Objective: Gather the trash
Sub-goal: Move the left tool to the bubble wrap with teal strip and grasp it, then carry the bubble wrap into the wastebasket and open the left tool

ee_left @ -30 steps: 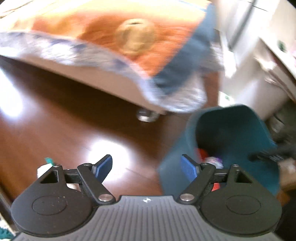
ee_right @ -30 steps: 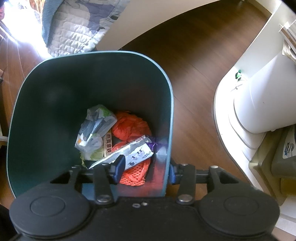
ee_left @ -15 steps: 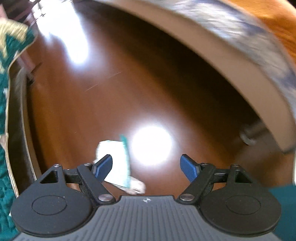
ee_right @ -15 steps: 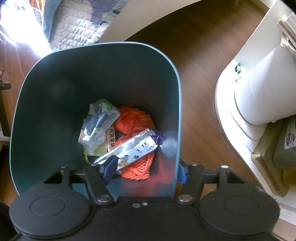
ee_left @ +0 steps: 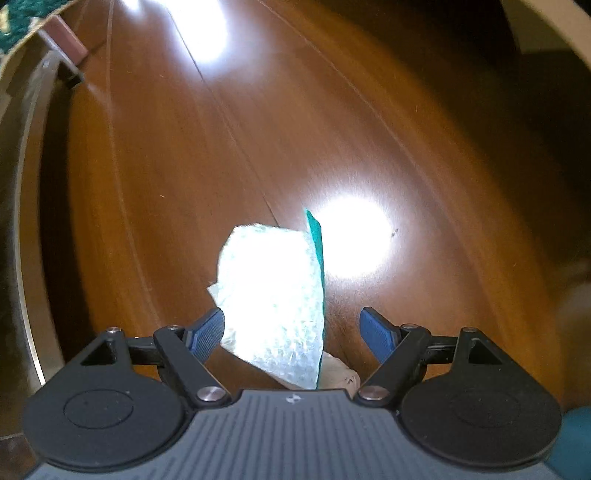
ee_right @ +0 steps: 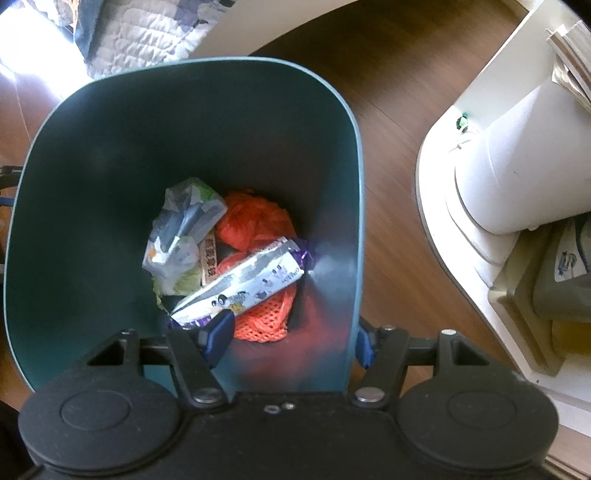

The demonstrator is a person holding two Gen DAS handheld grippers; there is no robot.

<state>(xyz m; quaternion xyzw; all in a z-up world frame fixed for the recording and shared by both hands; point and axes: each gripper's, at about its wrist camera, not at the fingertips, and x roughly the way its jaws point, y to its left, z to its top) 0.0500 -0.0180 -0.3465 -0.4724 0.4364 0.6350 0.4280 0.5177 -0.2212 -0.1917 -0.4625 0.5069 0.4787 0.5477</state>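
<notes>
Left wrist view: the left gripper (ee_left: 291, 325) points down at a brown wooden floor (ee_left: 184, 166) with two bright glare patches on it. Along the far left runs a pale curved edge with a patterned green rug (ee_left: 22, 11) at the top corner, and a pale curved base (ee_left: 554, 29) crosses the upper right; the boards between them lie bare. Directly below the fingers (ee_left: 205, 332) lies a piece of trash, a pale bubbly plastic wrapper (ee_left: 273, 295) with a green strip along its right edge. It sits between the two blue pads, close against the left one and apart from the right; the fingers stand wide and grip nothing. A crumpled beige scrap (ee_left: 340, 373) shows just under the wrapper's near end.

Right wrist view: the right gripper (ee_right: 291, 332) points straight down over a dark teal bin (ee_right: 92, 147) standing on the wooden floor. Its fingers straddle the bin's right wall near the rim, the left pad inside and the right pad outside; whether the pads press on the wall I cannot tell. In the bottom of the bin lie an orange net bag (ee_right: 266, 317), a silver and purple snack packet (ee_right: 243, 284) and a crumpled clear bag (ee_right: 181, 236). To the right, near the bin, stands a white rounded appliance (ee_right: 517, 166) on a white base; a quilted blanket (ee_right: 147, 33) hangs at the far left.
</notes>
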